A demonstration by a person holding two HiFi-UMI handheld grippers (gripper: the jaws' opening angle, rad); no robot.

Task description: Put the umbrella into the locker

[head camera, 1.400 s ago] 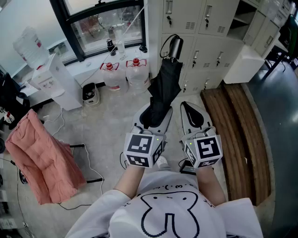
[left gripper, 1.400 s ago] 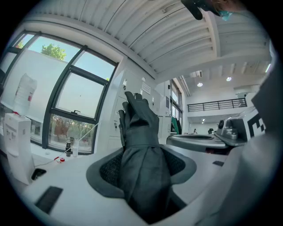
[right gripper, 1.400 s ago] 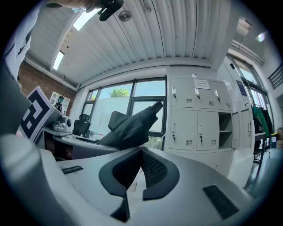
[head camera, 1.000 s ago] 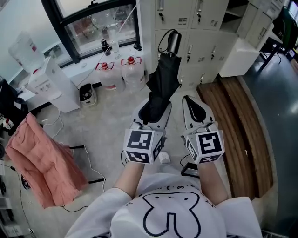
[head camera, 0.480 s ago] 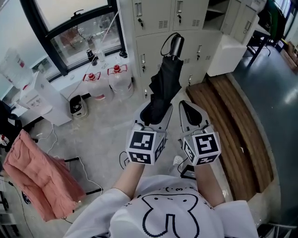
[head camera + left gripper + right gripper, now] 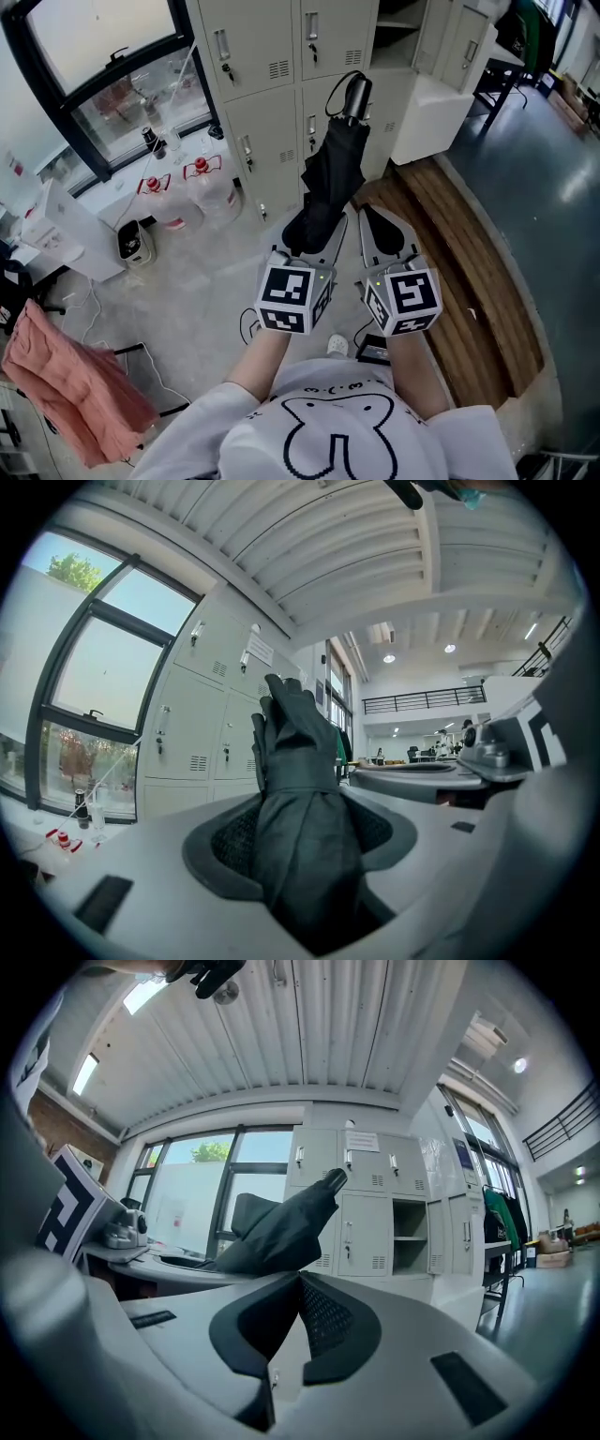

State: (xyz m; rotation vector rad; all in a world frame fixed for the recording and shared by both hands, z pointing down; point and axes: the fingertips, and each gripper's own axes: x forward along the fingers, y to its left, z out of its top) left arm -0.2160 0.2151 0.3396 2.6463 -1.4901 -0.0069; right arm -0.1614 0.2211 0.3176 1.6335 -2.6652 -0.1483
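1. The left gripper (image 6: pixel 317 227) sits at lower centre of the head view. Its jaws stand partly closed, clamped on the umbrella (image 6: pixel 328 169). In the left gripper view the black fabric (image 6: pixel 300 789) fills the gap and both pads (image 6: pixel 230 836) press on it.
2. The umbrella is folded and black, held by one end. The other end carries the handle (image 6: pixel 353 94) and a strap loop.
3. Long axis, head view: it runs from the jaws up the frame, leaning slightly right, with the handle pointing at the lockers (image 6: pixel 272 56).
4. Long axis, left gripper view: it rises from the jaws towards upper centre with a slight lean left.
5. Long axis, right gripper view: the umbrella (image 6: pixel 277 1227) crosses left of centre and slants up to the right.
6. The umbrella is in no locker. The handle overlaps the locker doors in the head view, and I cannot tell whether it touches them.
7. The right gripper (image 6: pixel 380 214) is just right of the left one. Its jaw tips meet (image 6: pixel 298 1283) with nothing between them.
8. An open compartment (image 6: pixel 410 1237) with a shelf shows right of centre in the right gripper view.
9. Surroundings, head view: a wood platform (image 6: pixel 469 253) at right, water bottles (image 6: pixel 211 192) left of centre, a pink cloth (image 6: pixel 66 384) at lower left and a window (image 6: pixel 103 56) at upper left.
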